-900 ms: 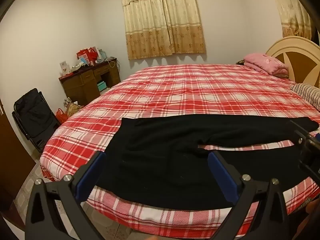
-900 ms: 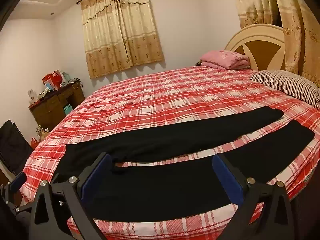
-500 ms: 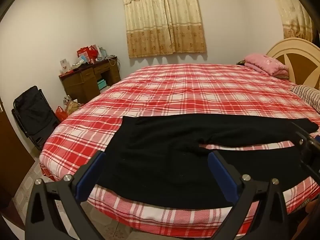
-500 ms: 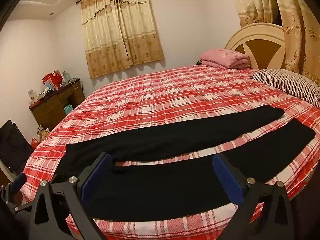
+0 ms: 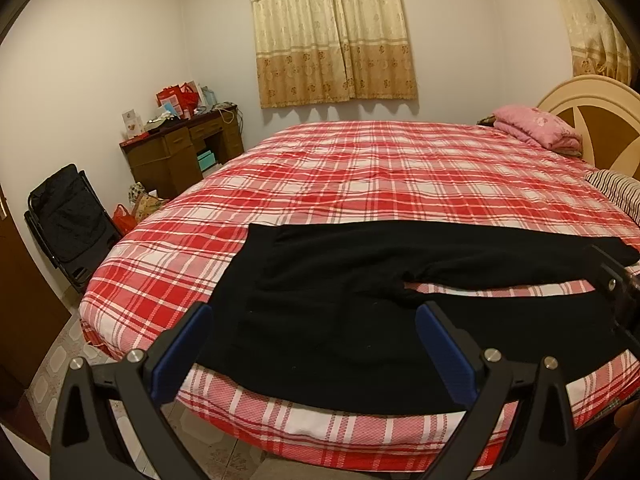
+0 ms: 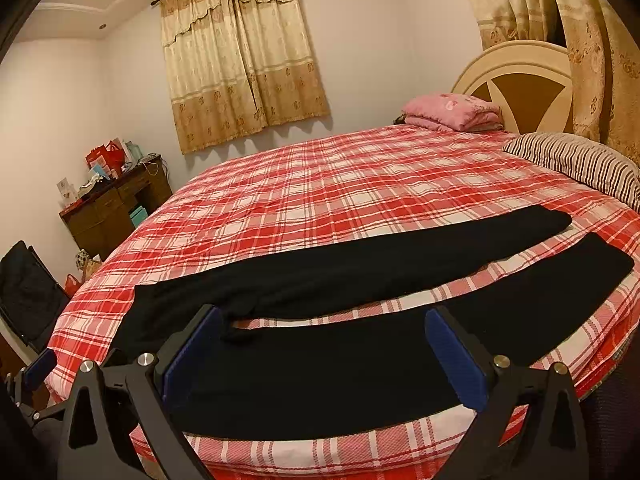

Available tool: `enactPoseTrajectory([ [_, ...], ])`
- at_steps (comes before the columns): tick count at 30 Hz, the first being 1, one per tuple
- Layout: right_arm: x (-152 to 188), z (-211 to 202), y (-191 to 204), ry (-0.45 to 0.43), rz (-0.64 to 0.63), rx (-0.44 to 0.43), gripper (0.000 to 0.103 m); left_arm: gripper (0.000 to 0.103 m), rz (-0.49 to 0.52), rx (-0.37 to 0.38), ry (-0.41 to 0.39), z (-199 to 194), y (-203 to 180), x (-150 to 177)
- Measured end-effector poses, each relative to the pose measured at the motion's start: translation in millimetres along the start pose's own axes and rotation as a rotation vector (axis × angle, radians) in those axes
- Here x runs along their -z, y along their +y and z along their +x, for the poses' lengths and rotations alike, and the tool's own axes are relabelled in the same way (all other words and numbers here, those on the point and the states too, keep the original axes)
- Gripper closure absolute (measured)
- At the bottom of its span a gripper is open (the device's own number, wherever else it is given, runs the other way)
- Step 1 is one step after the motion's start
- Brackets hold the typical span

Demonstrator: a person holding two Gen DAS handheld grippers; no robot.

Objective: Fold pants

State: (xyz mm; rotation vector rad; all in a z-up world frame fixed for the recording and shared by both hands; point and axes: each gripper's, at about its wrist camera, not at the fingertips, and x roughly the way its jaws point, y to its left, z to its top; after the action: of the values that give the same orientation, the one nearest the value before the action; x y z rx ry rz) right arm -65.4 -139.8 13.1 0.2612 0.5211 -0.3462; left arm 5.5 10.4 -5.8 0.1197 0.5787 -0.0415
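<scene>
Black pants (image 5: 340, 304) lie flat on the red plaid bed (image 5: 380, 168), waist to the left, both legs stretched to the right with a strip of bedspread between them. In the right wrist view the pants (image 6: 320, 360) run across the near bed edge. My left gripper (image 5: 316, 340) is open and empty, held above the waist end near the bed's front edge. My right gripper (image 6: 320, 344) is open and empty above the near leg. The right gripper's edge shows in the left wrist view (image 5: 616, 280), and the left gripper's blue fingertip (image 6: 38, 366) in the right wrist view.
A pink folded blanket (image 5: 536, 128) and a striped pillow (image 6: 576, 160) lie by the headboard (image 6: 516, 80). A wooden desk (image 5: 180, 152) with clutter and a black folding chair (image 5: 68, 220) stand left of the bed. Tiled floor shows below the bed edge.
Both views have shifted slightly, as both grippers rose or drew back a little. The pants have not moved and both grippers stay open.
</scene>
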Motion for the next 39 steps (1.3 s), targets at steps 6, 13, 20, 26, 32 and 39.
enactPoseTrajectory([
  [6,0.5,-0.4,0.0,-0.002,0.0,-0.001,0.001,0.0,0.002,0.0,0.0,-0.3,0.0,-0.3],
  [13,0.9,0.0,0.8,0.001,-0.001,-0.002,0.001,0.0,0.001,0.001,0.003,-0.1,1.5,0.9],
  [20,2.3,0.5,1.7,0.006,-0.001,-0.004,0.001,0.0,0.001,0.002,0.006,0.9,3.2,2.0],
  [26,2.5,0.7,1.8,0.01,-0.003,-0.005,0.001,0.0,0.001,0.002,0.006,1.0,3.0,2.7],
  [32,4.0,2.3,2.4,0.017,-0.001,-0.006,0.001,0.0,0.002,0.002,0.007,1.0,2.6,3.3],
  [39,4.1,2.5,2.5,0.017,-0.001,-0.006,0.001,0.0,0.002,0.001,0.009,1.6,3.0,6.3],
])
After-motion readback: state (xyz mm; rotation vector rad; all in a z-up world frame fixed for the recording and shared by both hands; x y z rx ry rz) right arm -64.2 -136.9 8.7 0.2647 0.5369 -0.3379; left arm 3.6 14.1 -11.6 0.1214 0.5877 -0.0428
